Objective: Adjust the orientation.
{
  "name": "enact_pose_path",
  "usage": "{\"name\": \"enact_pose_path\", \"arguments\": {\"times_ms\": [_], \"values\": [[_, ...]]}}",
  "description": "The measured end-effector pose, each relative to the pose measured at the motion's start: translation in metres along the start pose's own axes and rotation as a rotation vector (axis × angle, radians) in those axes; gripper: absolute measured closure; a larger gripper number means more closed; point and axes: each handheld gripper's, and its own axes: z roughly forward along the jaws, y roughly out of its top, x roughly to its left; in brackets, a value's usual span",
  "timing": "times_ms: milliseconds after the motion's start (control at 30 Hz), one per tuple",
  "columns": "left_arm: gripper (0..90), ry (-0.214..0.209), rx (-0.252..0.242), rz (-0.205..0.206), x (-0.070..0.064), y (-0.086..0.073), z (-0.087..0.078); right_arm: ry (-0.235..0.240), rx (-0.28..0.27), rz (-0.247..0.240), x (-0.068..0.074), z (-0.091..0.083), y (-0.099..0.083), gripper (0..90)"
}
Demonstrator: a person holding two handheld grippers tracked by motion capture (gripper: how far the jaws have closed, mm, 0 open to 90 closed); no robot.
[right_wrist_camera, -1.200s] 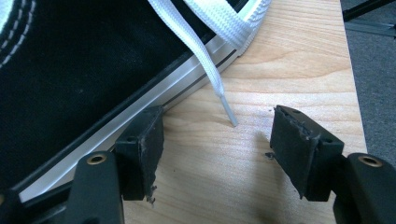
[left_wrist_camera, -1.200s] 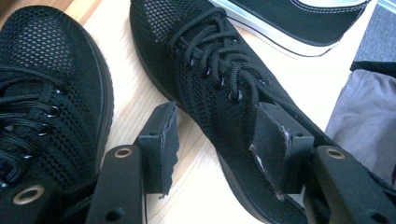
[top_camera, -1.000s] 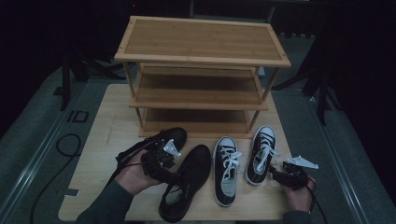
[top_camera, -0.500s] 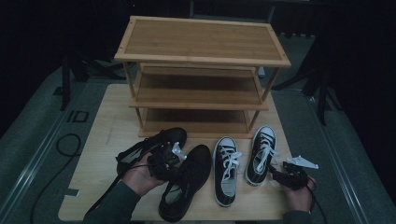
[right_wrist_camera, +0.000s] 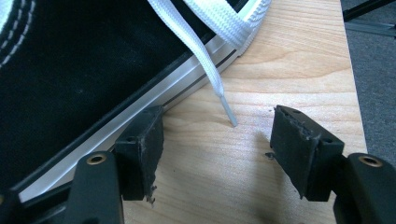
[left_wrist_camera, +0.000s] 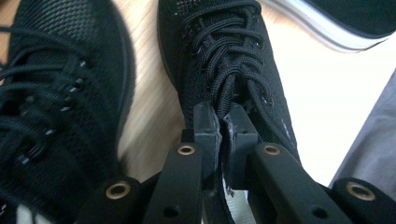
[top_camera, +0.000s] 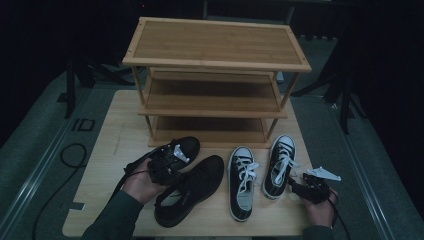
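Observation:
Two black mesh shoes lie at the table's front left, the far one (top_camera: 182, 147) and the near one (top_camera: 197, 185). My left gripper (top_camera: 169, 174) sits between them. In the left gripper view it (left_wrist_camera: 224, 122) is shut on the near black shoe (left_wrist_camera: 224, 56) at the top of its laces and tongue; the far shoe (left_wrist_camera: 56, 93) lies to its left. Two black-and-white sneakers (top_camera: 243, 182) (top_camera: 281, 165) lie to the right. My right gripper (top_camera: 299, 184) rests open on the wood beside the right sneaker (right_wrist_camera: 70, 65), with a white lace tip (right_wrist_camera: 229, 114) between its jaws.
A three-shelf bamboo shoe rack (top_camera: 215, 50) stands at the back of the wooden table (top_camera: 110, 130), all shelves bare. Black cable (top_camera: 70, 155) loops on the grey floor at left. Dark stands surround the rack.
The left gripper has shifted a little left and back, and the near black shoe's heel end has swung left with it. The right gripper has stayed put.

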Motion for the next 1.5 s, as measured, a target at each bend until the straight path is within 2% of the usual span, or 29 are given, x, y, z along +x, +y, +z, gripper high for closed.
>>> {"name": "enact_pose_path", "arguments": {"times_ms": [33, 267, 500, 733, 833, 1000, 1167, 1267, 1433, 1500], "values": [[85.8, 0.004, -0.002, -0.015, 0.004, -0.004, -0.001, 0.0, 0.0, 0.001, 0.0, 0.0, 0.0, 34.5], [85.7, 0.0, -0.006, -0.035, 0.014, -0.015, -0.006, 0.0, 0.0, 0.0, 0.0, 0.0, 0.0, 34.5], [85.5, 0.037, 0.001, -0.045, 0.024, -0.024, -0.012, 0.0, 0.001, 0.001, 0.0, 0.0, 0.0, 34.5], [85.3, 0.057, 0.004, -0.052, 0.028, -0.027, -0.013, -0.001, 0.001, 0.001, 0.0, 0.0, 0.0, 34.5], [85.2, 0.086, 0.013, -0.05, 0.028, -0.027, -0.015, -0.001, 0.001, 0.001, 0.0, 0.0, 0.0, 34.5], [85.3, 0.088, 0.0, -0.057, 0.03, -0.028, -0.018, -0.001, 0.001, 0.001, 0.0, 0.0, 0.0, 34.5], [84.7, 0.085, 0.0, -0.046, 0.028, -0.028, -0.018, -0.001, 0.001, 0.0, 0.0, 0.0, 0.0, 34.5], [81.2, 0.083, 0.0, -0.049, 0.028, -0.029, -0.018, -0.001, 0.0, -0.001, 0.0, 0.0, 0.0, 34.5], [74.1, 0.108, 0.008, -0.038, 0.026, -0.028, -0.018, -0.001, 0.001, 0.0, 0.0, 0.0, 0.0, 34.5], [67.4, 0.117, 0.006, -0.038, 0.026, -0.028, -0.019, -0.001, 0.001, 0.0, 0.0, 0.0, 0.0, 34.5]]}}
